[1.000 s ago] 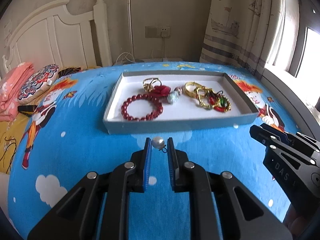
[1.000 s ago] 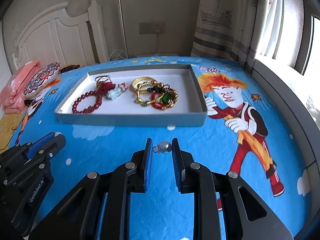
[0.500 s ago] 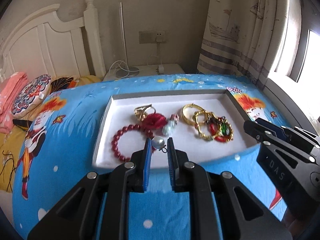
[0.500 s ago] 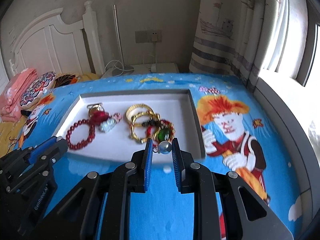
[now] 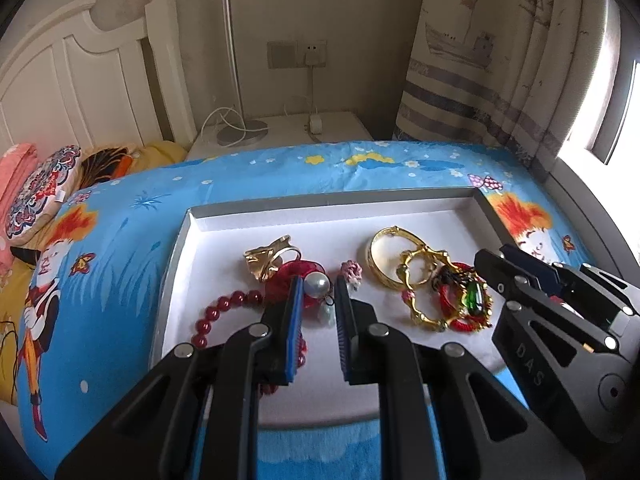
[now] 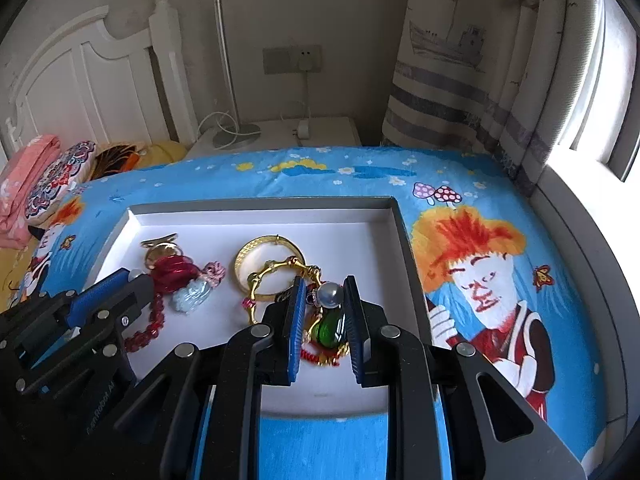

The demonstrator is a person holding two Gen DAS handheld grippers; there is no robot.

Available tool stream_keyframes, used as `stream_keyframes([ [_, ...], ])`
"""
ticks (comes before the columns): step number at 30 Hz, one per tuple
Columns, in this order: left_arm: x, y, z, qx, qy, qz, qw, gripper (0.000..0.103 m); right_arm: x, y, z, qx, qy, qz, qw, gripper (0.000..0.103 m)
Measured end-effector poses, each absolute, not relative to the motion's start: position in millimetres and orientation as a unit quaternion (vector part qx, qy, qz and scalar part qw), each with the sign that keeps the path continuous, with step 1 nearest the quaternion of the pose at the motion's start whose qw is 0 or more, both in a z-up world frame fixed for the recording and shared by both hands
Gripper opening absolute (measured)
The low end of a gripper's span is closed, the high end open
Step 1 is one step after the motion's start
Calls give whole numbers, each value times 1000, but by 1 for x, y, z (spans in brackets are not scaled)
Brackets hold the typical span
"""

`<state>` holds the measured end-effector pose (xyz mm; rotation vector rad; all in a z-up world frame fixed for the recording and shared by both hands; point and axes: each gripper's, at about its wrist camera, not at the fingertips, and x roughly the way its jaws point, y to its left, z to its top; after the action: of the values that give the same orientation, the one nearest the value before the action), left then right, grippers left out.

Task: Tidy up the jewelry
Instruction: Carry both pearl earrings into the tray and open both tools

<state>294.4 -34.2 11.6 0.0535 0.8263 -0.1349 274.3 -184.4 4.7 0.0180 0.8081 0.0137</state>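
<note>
2 pearl earrings, 1 per gripper. White pearl (image 5: 317, 285) sits pinched at the tips of the left gripper (image 5: 317, 292), its small hook dangling just below; pads look clamped on it, no gap visible. Grey pearl (image 6: 331, 294) is likewise clamped at the tips of the right gripper (image 6: 322, 296), its setting poking toward the left pad.

Change vs 1 s ago: both grippers were short of the tray (image 5: 320, 204), pearls held over blue sheet (image 5: 120, 248). Now both hang over the tray's inside, w/ grip unchanged on each. Left pearl is above the red flower piece (image 5: 308, 270) & near the red bead bracelet (image 5: 224, 308); right pearl is above the green stone charm (image 6: 330, 328) & gold bangles (image 6: 272, 268). Height over the tray floor: can't tell.

Meaning for the task: carry leg looks about done, drop-off is next. Judgement: bare white floor lies toward the tray's far side & right corner (image 6: 360, 240); letting go here would land both on the pile, so hooks may snag the red cord. Pearls are round & likely to roll once freed.
</note>
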Motion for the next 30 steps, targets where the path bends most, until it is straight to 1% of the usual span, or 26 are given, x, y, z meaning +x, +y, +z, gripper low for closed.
stream_keyframes([
  [17, 315, -45, -3, 26, 422, -85, 902, 16, 303, -190, -13, 12, 418, -3, 908, 22],
  [19, 315, -45, -2, 28, 421, -82, 903, 21, 303, -190, -13, 11, 418, -4, 909, 22],
  [21, 314, -44, -1, 28, 421, -78, 903, 31, 304, -190, -13, 11, 418, -5, 908, 22],
  [22, 313, -43, -1, 27, 420, -76, 904, 33, 304, -190, -13, 13, 418, -5, 908, 22],
  [24, 311, -40, 2, 24, 418, -72, 905, 44, 304, -190, -13, 13, 419, -6, 908, 22],
  [25, 309, -39, 3, 25, 417, -69, 906, 48, 304, -191, -13, 14, 420, -6, 907, 22],
  [26, 308, -38, 4, 24, 417, -67, 906, 53, 303, -192, -13, 15, 420, -8, 907, 23],
  [27, 307, -37, 5, 24, 416, -65, 907, 56, 302, -192, -12, 16, 420, -9, 908, 27],
  [28, 306, -36, 6, 23, 416, -63, 907, 57, 301, -193, -12, 16, 419, -12, 908, 36],
  [29, 305, -34, 7, 21, 417, -62, 907, 60, 300, -193, -11, 16, 419, -13, 908, 41],
  [30, 304, -33, 8, 20, 417, -62, 907, 63, 297, -194, -10, 17, 416, -15, 909, 49],
])
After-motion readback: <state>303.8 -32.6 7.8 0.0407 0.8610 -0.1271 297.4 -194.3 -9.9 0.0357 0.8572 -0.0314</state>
